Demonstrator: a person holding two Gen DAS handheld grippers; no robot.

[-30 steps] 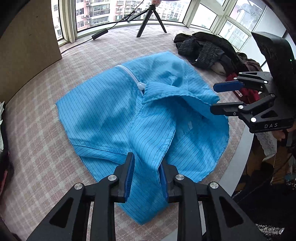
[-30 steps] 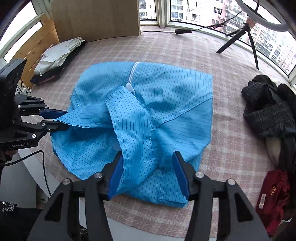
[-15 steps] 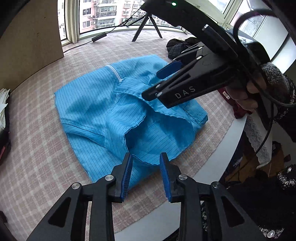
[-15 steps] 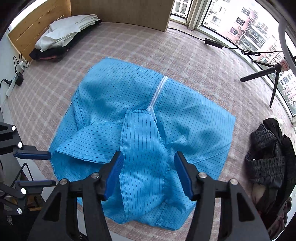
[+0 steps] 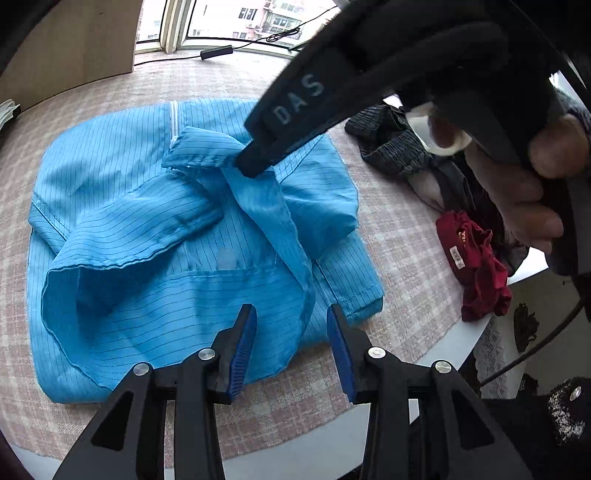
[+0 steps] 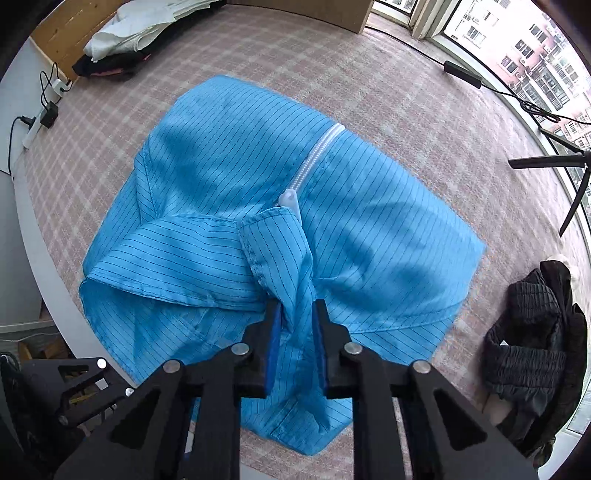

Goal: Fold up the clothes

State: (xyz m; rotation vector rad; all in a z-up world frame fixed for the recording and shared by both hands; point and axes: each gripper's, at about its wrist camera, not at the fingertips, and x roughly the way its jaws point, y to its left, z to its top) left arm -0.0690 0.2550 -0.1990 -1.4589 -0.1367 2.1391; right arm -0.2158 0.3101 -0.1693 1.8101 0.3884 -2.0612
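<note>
A blue pinstriped jacket (image 5: 147,229) with a white zipper (image 6: 317,151) lies partly folded on the pink checked tablecloth (image 6: 388,92). My right gripper (image 6: 295,323) is shut on a bunched fold of the jacket (image 6: 369,221) just below the zipper pull. In the left wrist view its black tip (image 5: 255,164) pinches that fold near the collar, with a hand behind it. My left gripper (image 5: 293,332) stands open at the jacket's near edge. A strip of fabric runs down towards the gap between its blue pads, which do not press on it.
A pile of dark clothes (image 5: 399,147) and a red garment (image 5: 476,266) lie to the right. Folded white clothes (image 6: 147,22) sit at the far left. A tripod (image 6: 554,162) and a cable (image 6: 461,74) are by the windows. The white table edge (image 5: 369,424) is close in front.
My right gripper came down onto the fold by the zipper pull and shut on it. My left gripper has opened wider and swung around the jacket's near edge.
</note>
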